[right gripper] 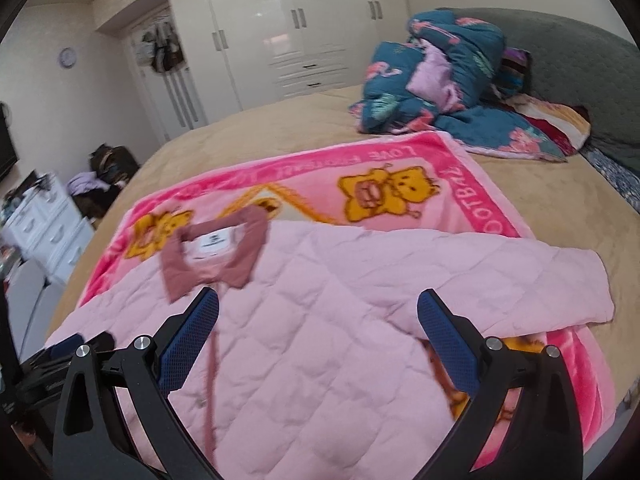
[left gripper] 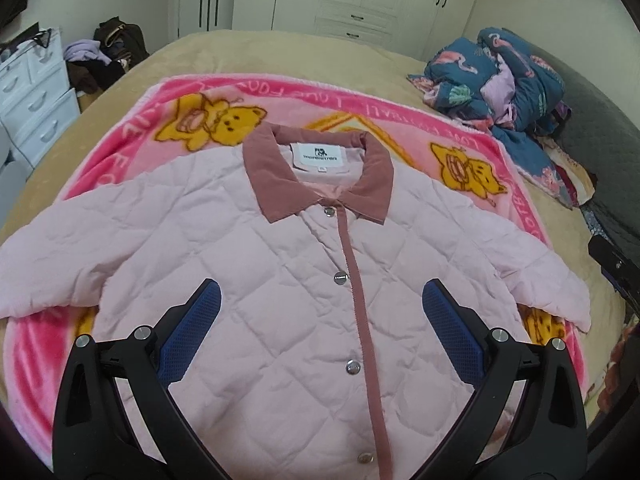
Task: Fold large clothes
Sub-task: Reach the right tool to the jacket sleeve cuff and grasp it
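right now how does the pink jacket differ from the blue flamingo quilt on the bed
The pink jacket lies spread flat, front up and snapped shut, on the cartoon bear blanket; the blue flamingo quilt is bunched in a heap on the tan bedcover. The jacket is plain pale pink with a darker collar; the quilt is dark blue and patterned. The jacket lies under both open claws; the quilt sits far off. Both are quilted fabric.

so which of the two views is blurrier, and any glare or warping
Right wrist view is motion-smeared: the jacket collar and label look soft, and the wardrobe doors show glare. Left wrist view is sharp, label readable. Both bend at the edges from the fisheye, with dark corners.
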The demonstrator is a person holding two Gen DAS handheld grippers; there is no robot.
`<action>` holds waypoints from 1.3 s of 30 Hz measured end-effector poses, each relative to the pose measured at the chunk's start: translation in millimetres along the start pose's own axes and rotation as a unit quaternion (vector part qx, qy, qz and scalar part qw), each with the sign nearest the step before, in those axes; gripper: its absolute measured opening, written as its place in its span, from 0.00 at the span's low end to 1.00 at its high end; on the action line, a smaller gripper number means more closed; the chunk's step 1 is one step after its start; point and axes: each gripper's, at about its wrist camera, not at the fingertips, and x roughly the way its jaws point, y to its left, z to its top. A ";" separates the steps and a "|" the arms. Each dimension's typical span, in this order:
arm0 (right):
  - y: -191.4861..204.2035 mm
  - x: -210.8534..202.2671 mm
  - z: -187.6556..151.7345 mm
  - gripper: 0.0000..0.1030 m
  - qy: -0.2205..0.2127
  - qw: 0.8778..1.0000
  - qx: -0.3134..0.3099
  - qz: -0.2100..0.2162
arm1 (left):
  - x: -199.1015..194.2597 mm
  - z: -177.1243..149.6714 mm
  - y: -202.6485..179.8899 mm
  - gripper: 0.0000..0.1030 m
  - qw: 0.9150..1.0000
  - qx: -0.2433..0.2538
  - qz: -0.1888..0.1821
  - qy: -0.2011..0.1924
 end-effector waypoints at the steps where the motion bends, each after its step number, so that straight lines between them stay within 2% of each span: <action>1: -6.8 6.3 -0.2 0.96 0.000 1.000 0.003 -0.012 | 5.0 0.5 -2.0 0.92 1.000 0.001 -0.003 0.003; 10: -55.5 43.6 -11.4 0.96 0.024 0.998 0.042 -0.038 | 41.8 4.0 -19.2 0.92 1.000 0.019 -0.003 0.018; 14: -79.4 56.9 -18.5 0.96 0.030 0.996 0.062 -0.063 | 57.9 4.1 -28.1 0.92 0.999 0.026 0.000 0.028; 24: -154.3 78.4 -33.3 0.96 0.047 0.982 0.151 -0.102 | 86.2 0.2 -46.3 0.92 0.998 0.039 0.007 0.049; 36: -242.1 91.2 -60.8 0.96 0.063 0.950 0.272 -0.141 | 102.4 -5.6 -69.2 0.92 0.996 0.051 0.008 0.066; 39: -258.8 92.4 -65.9 0.96 0.064 0.940 0.303 -0.139 | 107.1 -6.7 -73.7 0.92 0.996 0.055 0.013 0.069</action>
